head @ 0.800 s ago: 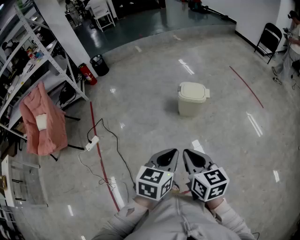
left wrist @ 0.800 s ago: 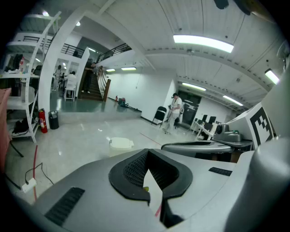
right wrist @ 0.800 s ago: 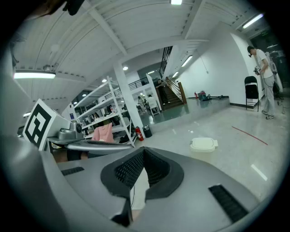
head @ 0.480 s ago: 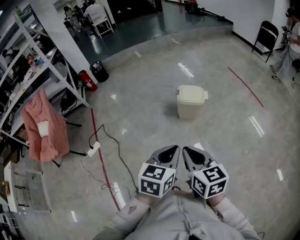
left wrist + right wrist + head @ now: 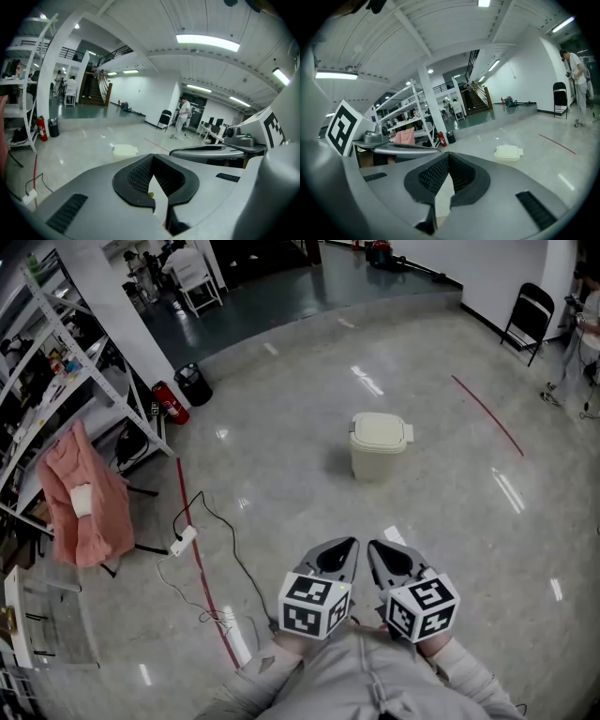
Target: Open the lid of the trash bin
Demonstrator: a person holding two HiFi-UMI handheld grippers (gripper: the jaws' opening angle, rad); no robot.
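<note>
The cream trash bin (image 5: 379,444) stands on the polished floor ahead of me with its lid down. It shows small in the left gripper view (image 5: 124,150) and in the right gripper view (image 5: 508,153). My left gripper (image 5: 345,545) and right gripper (image 5: 374,547) are held side by side close to my body, well short of the bin. Both point toward it. The jaws of each are shut with nothing between them (image 5: 152,158) (image 5: 449,155).
At the left a pink garment (image 5: 80,493) hangs by a metal shelving rack (image 5: 70,343). A power strip with cables (image 5: 183,540) and a red floor line (image 5: 202,568) lie left of me. A fire extinguisher (image 5: 172,401), a black bin (image 5: 194,383) and a folding chair (image 5: 527,310) stand farther off.
The view has shifted slightly, and the bin sits a little lower and to the left in the picture. Both grippers stay shut and together near my body.
</note>
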